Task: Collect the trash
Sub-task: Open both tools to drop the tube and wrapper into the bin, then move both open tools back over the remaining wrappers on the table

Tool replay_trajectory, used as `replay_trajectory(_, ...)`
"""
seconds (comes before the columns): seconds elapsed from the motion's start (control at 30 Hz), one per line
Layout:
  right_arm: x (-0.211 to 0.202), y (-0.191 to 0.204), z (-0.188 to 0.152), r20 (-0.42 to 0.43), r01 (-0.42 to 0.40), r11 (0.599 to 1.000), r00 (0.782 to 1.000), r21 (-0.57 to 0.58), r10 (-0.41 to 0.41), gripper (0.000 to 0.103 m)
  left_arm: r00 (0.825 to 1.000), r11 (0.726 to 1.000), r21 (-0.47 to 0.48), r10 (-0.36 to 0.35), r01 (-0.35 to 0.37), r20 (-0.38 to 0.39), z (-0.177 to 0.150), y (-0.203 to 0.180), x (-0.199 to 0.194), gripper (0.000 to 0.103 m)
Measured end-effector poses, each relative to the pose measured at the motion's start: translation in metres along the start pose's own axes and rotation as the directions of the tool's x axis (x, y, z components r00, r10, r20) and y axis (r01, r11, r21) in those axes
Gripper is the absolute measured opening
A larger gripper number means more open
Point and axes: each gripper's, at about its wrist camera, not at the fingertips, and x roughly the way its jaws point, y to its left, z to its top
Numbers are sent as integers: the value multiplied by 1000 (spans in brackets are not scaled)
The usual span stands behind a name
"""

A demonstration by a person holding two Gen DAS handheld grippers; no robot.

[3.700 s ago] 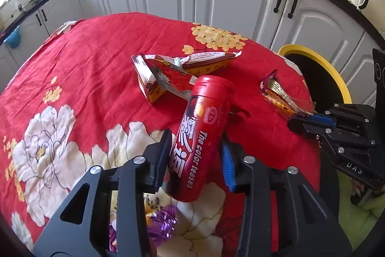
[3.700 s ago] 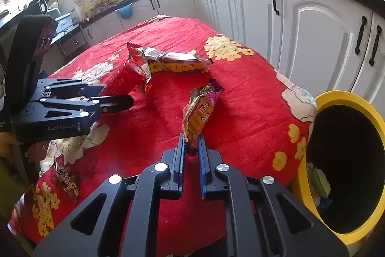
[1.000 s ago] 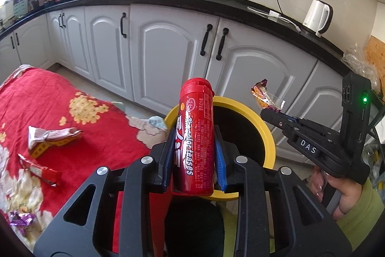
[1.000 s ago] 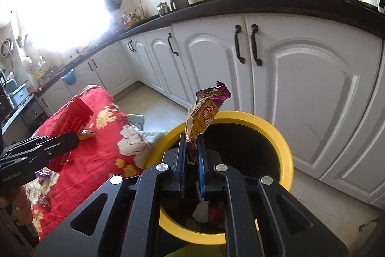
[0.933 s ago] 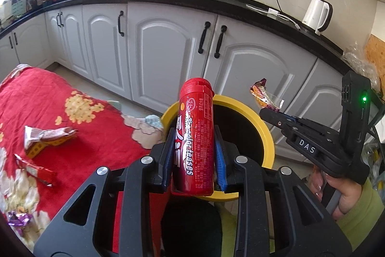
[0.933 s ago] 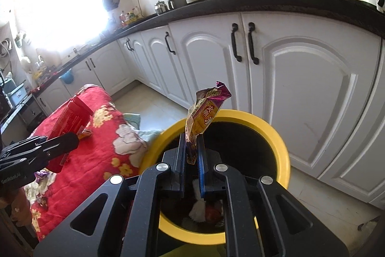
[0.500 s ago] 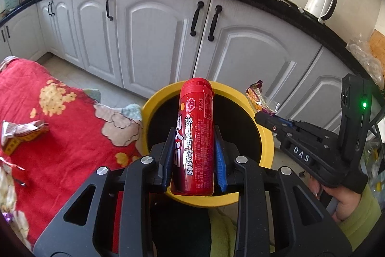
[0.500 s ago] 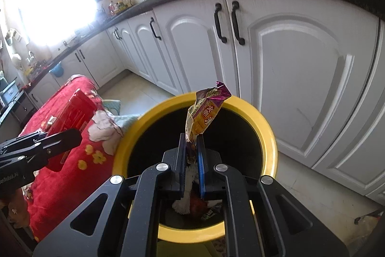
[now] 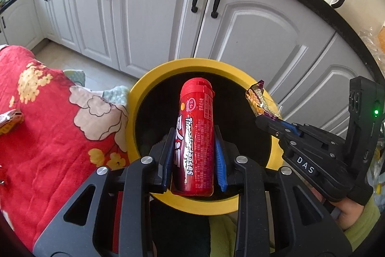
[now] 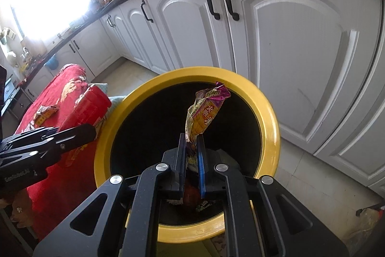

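Tongs on the left (image 9: 194, 155) clamp a red cylindrical plastic candy tube (image 9: 195, 134); right tongs (image 10: 191, 155) pinch a crinkled yellow-purple foil snack wrapper (image 10: 204, 112). Both hang above the round yellow-rimmed black trash bin (image 10: 269, 127) beside the red floral-clothed desk (image 9: 55, 127).

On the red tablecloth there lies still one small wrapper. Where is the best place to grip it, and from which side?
The leftover wrapper lies flat on the red tablecloth, so a side approach would likely slide under nothing. Better to come from above and pinch one of its crimped ends, where the foil lifts a little. Its details are too small to say more.
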Motion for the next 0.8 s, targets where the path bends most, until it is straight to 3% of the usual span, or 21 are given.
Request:
replay_trajectory(0.17,3,-1,-1,-8,7,1000,1000,-1,-7,10,1000,1000,-15,23,-23,-13,1,3,8,24)
replay_trajectory(0.3,1,-5,0,-1,15,1000,1000,15,-15,25,999,999,-22,31,-31,-14,2,6,9,40)
replay_trajectory(0.37,0,-6,1,3,17,1000,1000,20,-17,25,999,999,-21,38,-38,-8,2,6,7,44)
replay_trajectory(0.7,-15,0,8,53,16,999,998,30,-18,53,996,996,-61,68,-65,54,1,18,-22,91)
replay_trajectory(0.8,-21,4,11,75,11,999,997,32,-13,62,995,995,-85,65,-59,74,3,23,-33,92)
